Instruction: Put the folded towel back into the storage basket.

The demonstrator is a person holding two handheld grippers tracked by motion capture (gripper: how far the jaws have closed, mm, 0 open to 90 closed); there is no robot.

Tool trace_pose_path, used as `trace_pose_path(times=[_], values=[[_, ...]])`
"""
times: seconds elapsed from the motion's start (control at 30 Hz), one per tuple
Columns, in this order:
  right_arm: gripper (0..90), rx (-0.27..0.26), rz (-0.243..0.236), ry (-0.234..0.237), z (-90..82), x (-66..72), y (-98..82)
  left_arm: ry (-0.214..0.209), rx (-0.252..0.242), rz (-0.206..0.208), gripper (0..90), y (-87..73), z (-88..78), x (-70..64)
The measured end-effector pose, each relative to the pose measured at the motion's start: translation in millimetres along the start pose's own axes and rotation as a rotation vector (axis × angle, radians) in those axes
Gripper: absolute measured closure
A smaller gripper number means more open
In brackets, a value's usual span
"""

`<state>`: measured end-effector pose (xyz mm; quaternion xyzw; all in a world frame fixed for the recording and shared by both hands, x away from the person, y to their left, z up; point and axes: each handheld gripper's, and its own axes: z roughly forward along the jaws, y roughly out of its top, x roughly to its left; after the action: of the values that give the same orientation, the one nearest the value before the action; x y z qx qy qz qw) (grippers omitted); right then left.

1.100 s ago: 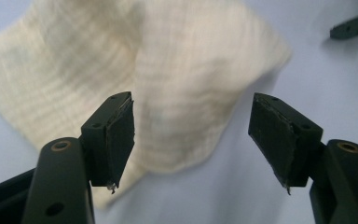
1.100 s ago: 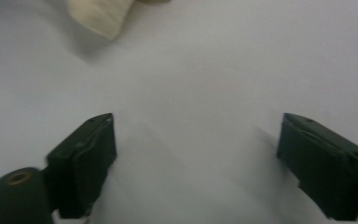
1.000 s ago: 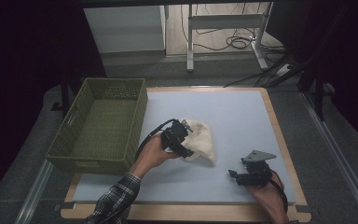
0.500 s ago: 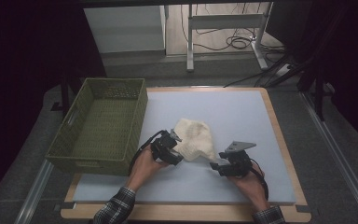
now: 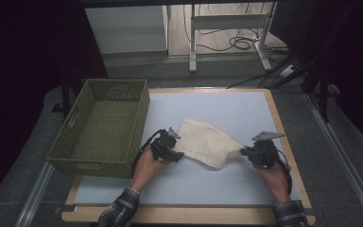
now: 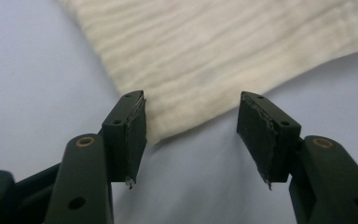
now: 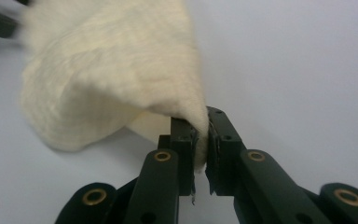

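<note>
Right tongs point(image 7: 200, 140): jaws have just been closing and now pinch a corner of the cream cloth point(image 7: 112, 79) between their pads; in the high view these tongs point(image 5: 244, 152) sit at the cloth's right tip, which is drawn out toward them. Left tongs point(image 6: 191, 135): jaws have also been closing but stand apart, released, with the cloth's near edge point(image 6: 205, 60) lying between and just ahead of them, the left pad just at that edge and the right pad clear of it; nothing is grasped. In the high view the left tongs point(image 5: 177, 153) lie at the cloth's left edge. The cloth point(image 5: 208, 142) rests spread on the pale blue worktop point(image 5: 217, 104), near its middle, between the two hands. A green woven basket point(image 5: 75, 156) stands on the worktop's left side, apart from the cloth.
</note>
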<state>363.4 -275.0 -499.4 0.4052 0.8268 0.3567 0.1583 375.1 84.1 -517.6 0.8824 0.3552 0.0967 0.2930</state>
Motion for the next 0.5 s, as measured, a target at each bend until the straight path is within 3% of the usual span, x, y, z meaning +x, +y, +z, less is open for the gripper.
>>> trace_pose_path(times=[0.1,0.23,0.37,0.47,0.5], values=[[70.9,0.030,0.037,-0.015,-3.8,-16.5,-11.1,-0.001,-0.006,-0.002,42.2,-0.5,1.2,0.3],[69.3,0.009,0.054,0.008,-18.3,-17.4,-19.2,-0.003,-0.019,-0.017,42.1,-0.4,-0.8,4.0],[66.8,0.000,0.037,0.096,-31.6,-0.4,-24.3,-0.003,-0.032,-0.025,42.3,0.6,-1.1,8.3],[62.7,0.009,0.001,0.172,-23.5,20.8,-23.0,-0.014,-0.042,-0.022,39.3,-0.3,2.1,9.2],[62.7,0.009,0.001,0.172,-23.5,20.8,-23.0,-0.014,-0.044,-0.021,39.3,-0.6,3.5,9.6]])
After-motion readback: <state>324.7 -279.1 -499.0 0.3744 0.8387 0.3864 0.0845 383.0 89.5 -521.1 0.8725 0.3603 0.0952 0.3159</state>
